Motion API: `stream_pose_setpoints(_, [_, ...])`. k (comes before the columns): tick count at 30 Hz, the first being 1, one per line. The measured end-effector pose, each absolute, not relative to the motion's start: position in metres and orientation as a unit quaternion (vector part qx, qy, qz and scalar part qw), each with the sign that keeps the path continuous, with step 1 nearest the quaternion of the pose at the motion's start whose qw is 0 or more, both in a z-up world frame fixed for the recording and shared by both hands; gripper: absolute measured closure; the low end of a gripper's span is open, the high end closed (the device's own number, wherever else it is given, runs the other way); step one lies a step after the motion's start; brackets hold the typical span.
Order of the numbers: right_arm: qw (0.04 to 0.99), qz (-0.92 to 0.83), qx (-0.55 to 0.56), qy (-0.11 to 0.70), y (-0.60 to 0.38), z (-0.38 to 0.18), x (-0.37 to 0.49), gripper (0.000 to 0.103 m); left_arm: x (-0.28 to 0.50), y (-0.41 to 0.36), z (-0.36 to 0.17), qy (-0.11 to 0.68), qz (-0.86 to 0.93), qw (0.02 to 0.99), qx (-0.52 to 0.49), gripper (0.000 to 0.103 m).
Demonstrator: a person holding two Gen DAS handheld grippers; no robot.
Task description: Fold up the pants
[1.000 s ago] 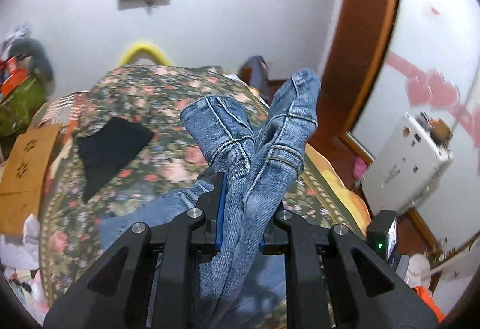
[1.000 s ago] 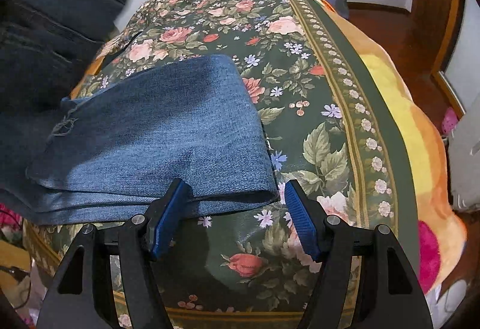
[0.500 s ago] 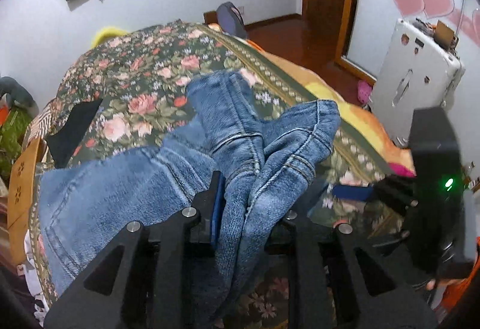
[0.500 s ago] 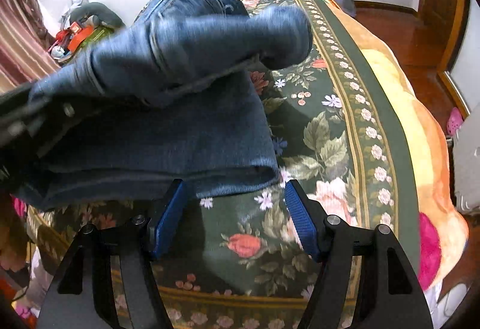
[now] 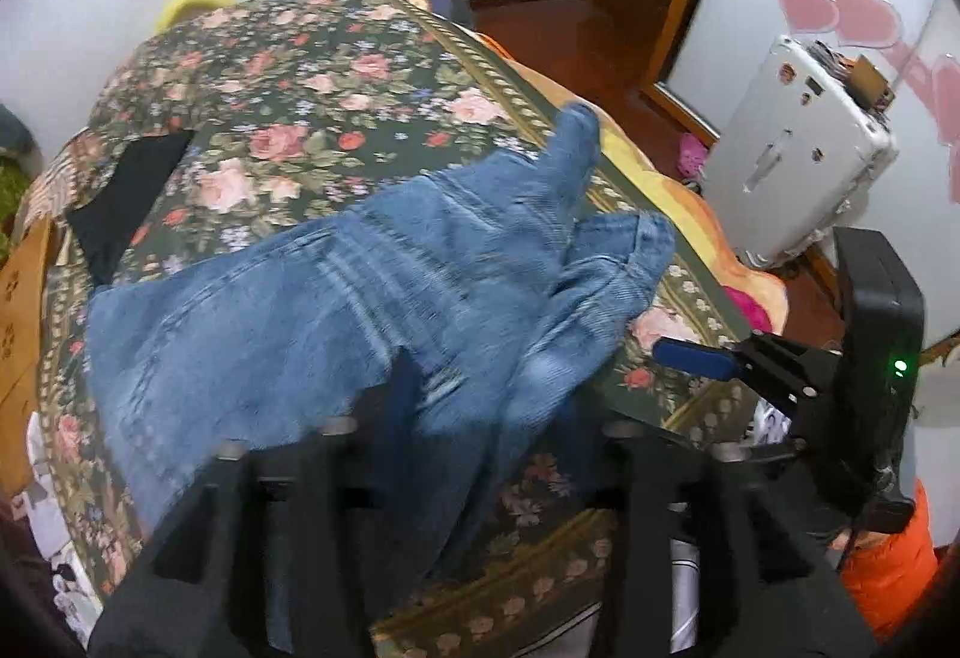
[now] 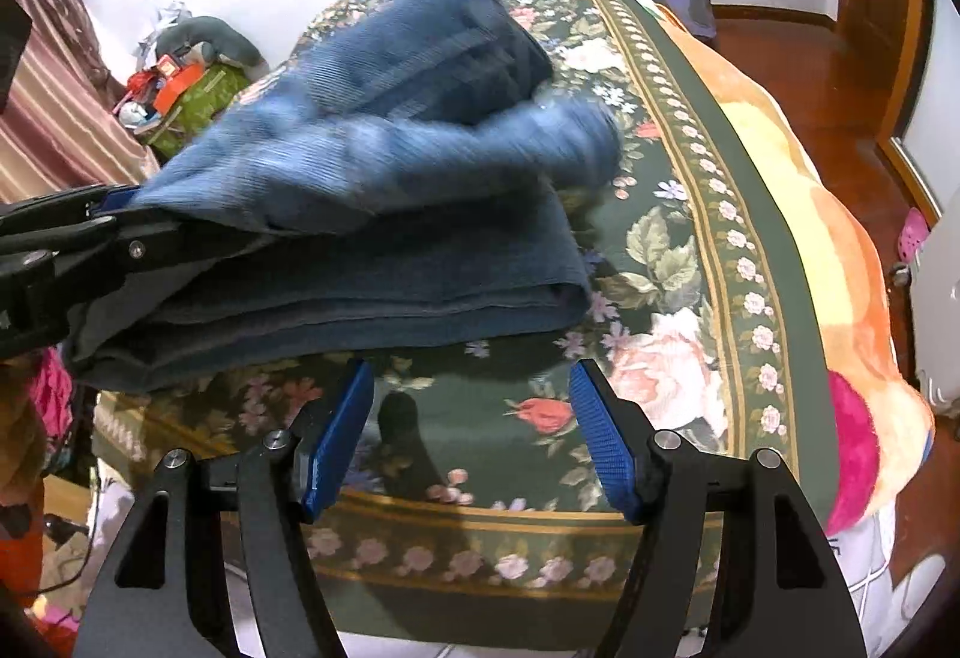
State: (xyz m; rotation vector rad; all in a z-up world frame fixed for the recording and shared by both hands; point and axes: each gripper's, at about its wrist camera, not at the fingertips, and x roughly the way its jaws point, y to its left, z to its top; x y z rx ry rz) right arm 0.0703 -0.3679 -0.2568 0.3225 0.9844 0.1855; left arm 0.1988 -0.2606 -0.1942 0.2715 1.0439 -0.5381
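While the jeans [image 5: 336, 310] slump across the floral bed [image 5: 312, 75], the left gripper [image 5: 480, 418] is opening its jaws, and denim is between them, slack and blurred, no longer pinched by the pads. From the left wrist camera the jeans spread from 9 o'clock to the centre, with two bunched ends reaching toward 1 and 3 o'clock near the bed's orange edge. A black cloth [image 5: 126, 190] lies on the bed at 9 o'clock, apart from the jeans. A white case [image 5: 792, 159] stands on the floor at 2 o'clock, and the right gripper's blue pad [image 5: 696, 358] shows at 3 o'clock, just beyond the denim.

From the right wrist camera the right gripper [image 6: 471, 436] hangs released, its blue pads wide apart over bare bedspread at 6 o'clock, nothing between them. Folded jeans [image 6: 360, 292] lie just beyond its tips, a flat layered stack, with a blurred upper layer draped on top from 9 to 1 o'clock. At 9 o'clock the left gripper's dark fingers [image 6: 78, 232] meet that upper layer
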Motion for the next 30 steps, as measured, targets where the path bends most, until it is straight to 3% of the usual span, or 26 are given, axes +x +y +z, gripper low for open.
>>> stream_pose_setpoints(2, [0.866,0.090,0.155,0.467,-0.366,-0.257,0.073,0.039,0.203,-0.260,-0.194,0.482,-0.239,0.834,0.122,0.038])
stream_pose_setpoints(14, [0.856,0.086,0.164,0.483,-0.356,-0.262,0.077,0.039,0.196,-0.233,-0.172,0.487,-0.264,0.827,0.101,0.035])
stream_pose_setpoints(19, [0.858,0.093,0.158,0.480,-0.347,-0.255,0.074,0.039,0.212,-0.183,-0.143,0.421,-0.195,0.882,0.084,0.014])
stream_pose_setpoints(21, [0.858,0.099,0.159,0.479,-0.343,-0.254,0.075,0.039,0.231,-0.165,-0.140,0.411,-0.159,0.894,0.086,0.014])
stream_pose_setpoints(25, [0.855,0.106,0.156,0.484,-0.333,-0.256,0.080,0.039,0.289,-0.141,-0.156,0.419,-0.099,0.894,0.121,0.014])
stream_pose_setpoints(30, [0.852,0.113,0.154,0.487,-0.321,-0.257,0.092,0.039,0.357,-0.124,-0.209,0.487,-0.078,0.859,0.135,0.014])
